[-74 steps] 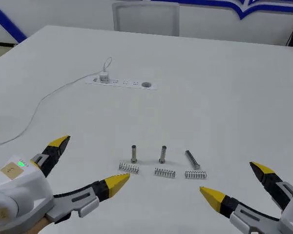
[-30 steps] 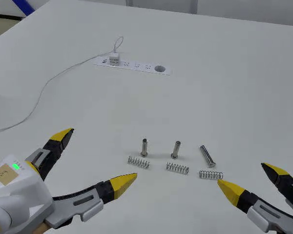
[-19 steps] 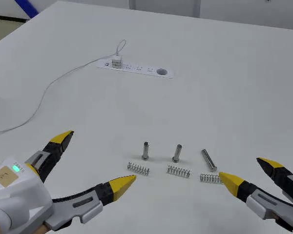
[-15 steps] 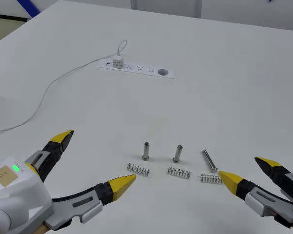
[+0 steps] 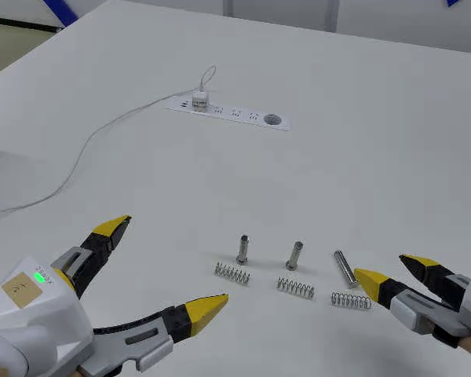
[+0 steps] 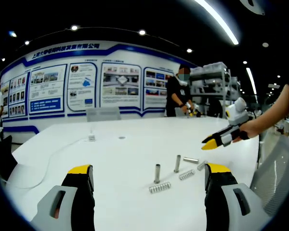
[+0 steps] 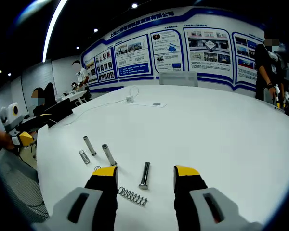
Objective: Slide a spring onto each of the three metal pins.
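White table (image 5: 392, 118): pins (image 5: 295, 254), springs (image 5: 296, 287), power strip (image 5: 235, 114)

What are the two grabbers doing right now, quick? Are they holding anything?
Left gripper: open, holding nothing.
Right gripper: open, holding nothing, tips close to the lying metal pin.

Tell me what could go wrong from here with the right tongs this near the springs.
1. The right tongs hang open close to the lying pin; a nudge could send it rolling across the smooth table.
2. The nearest spring is thin and the tips are pointed, so it may flick out when pinched.
3. The middle pin stands upright and unsupported; a brush would likely topple it.
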`<state>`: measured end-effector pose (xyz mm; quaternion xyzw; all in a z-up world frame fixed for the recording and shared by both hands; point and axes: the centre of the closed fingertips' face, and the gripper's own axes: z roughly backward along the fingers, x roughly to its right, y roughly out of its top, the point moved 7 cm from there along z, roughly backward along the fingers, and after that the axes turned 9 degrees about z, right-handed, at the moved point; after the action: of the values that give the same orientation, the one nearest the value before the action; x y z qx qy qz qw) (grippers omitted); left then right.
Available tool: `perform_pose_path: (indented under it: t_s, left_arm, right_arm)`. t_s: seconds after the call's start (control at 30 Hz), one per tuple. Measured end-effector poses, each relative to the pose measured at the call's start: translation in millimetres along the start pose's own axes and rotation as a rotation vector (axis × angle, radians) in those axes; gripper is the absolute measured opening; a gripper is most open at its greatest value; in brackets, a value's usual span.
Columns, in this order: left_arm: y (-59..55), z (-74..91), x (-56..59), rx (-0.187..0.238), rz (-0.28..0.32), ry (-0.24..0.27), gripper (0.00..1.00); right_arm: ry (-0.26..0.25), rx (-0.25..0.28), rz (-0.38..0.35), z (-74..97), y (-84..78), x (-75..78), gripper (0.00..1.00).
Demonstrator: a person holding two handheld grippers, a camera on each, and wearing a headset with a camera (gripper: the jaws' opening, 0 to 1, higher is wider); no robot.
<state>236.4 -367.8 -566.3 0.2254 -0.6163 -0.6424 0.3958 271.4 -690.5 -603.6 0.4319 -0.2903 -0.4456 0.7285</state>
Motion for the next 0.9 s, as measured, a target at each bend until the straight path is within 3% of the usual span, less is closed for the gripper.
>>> perform_pose_path:
  t_s: [0.4,0.67,0.9]
  left_arm:
    - [-2.8,-0.3,-1.2,-0.017,0.008,0.002,0.97]
    - [-5.7,-0.6,-2.2,-0.035,0.009,0.003,0.97]
    - [-7.7,-0.5,-4.4,-0.043,0.023,0.008,0.96]
  right_arm:
    - [0.069,-0.122,0.036,-42.6,-5.9,-6.7,0.36]
    - [0.069,-0.223,0.06,-69.1,-13.2,-1.2,0.27]
    - [0.057,-0.267,0.069,-77.0,-16.3,-2.2,0.19]
